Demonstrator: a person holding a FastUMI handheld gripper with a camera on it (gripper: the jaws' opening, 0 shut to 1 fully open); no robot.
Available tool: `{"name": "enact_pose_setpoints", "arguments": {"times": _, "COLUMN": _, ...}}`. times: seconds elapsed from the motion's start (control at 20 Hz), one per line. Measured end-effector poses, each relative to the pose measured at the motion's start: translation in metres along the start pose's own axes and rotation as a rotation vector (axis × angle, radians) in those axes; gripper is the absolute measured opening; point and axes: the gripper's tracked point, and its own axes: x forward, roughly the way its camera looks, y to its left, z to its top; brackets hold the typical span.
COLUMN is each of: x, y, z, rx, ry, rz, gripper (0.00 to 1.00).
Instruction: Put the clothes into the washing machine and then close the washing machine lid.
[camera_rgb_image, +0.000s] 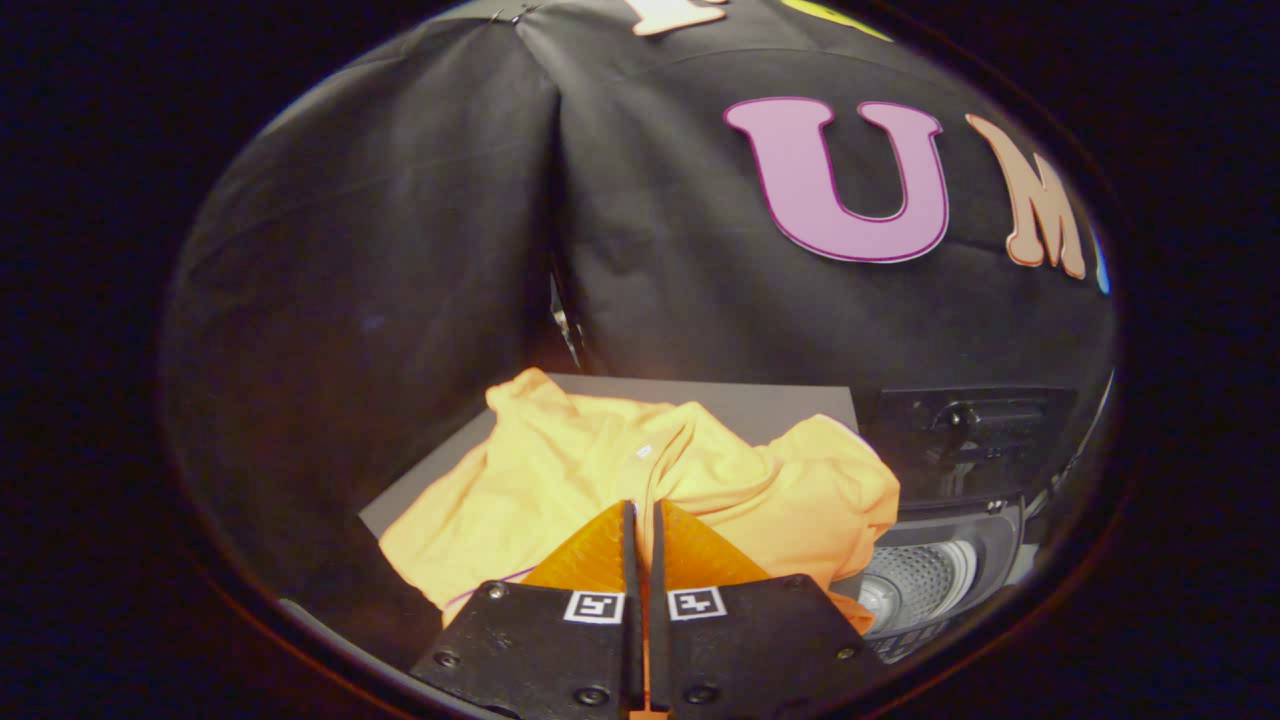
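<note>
Jaws nearly closed over orange shirt

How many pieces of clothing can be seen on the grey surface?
1: an orange garment lies crumpled on the grey surface, just ahead of the nearly closed gripper, left of the washing machine. Its folds may hide more.

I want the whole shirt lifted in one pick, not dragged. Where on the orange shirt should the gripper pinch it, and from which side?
Pinch a raised fold near the middle of the orange shirt, by the collar area just ahead of the fingertips, coming down from above. The cloth is bunched into ridges there, while its edges lie flat on the grey surface. The gripper looks nearly shut, so it likely needs to open first.
</note>
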Motion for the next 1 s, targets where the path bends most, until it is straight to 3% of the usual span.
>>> {"name": "enact_pose_setpoints", "arguments": {"times": 0.2, "x": -0.042, "y": -0.049, "z": 0.019, "rx": -0.005, "ry": -0.021, "rz": -0.041, "gripper": 0.02}}
{"name": "enact_pose_setpoints", "arguments": {"times": 0.5, "x": -0.08, "y": -0.126, "z": 0.051, "rx": 0.097, "ry": -0.098, "rz": -0.035, "gripper": 0.02}}
{"name": "enact_pose_setpoints", "arguments": {"times": 0.7, "x": -0.091, "y": -0.19, "z": 0.058, "rx": 0.182, "ry": -0.154, "rz": -0.076, "gripper": 0.02}}
{"name": "enact_pose_setpoints", "arguments": {"times": 1.0, "x": -0.104, "y": -0.259, "z": 0.033, "rx": 0.164, "ry": -0.179, "rz": -0.154, "gripper": 0.02}}
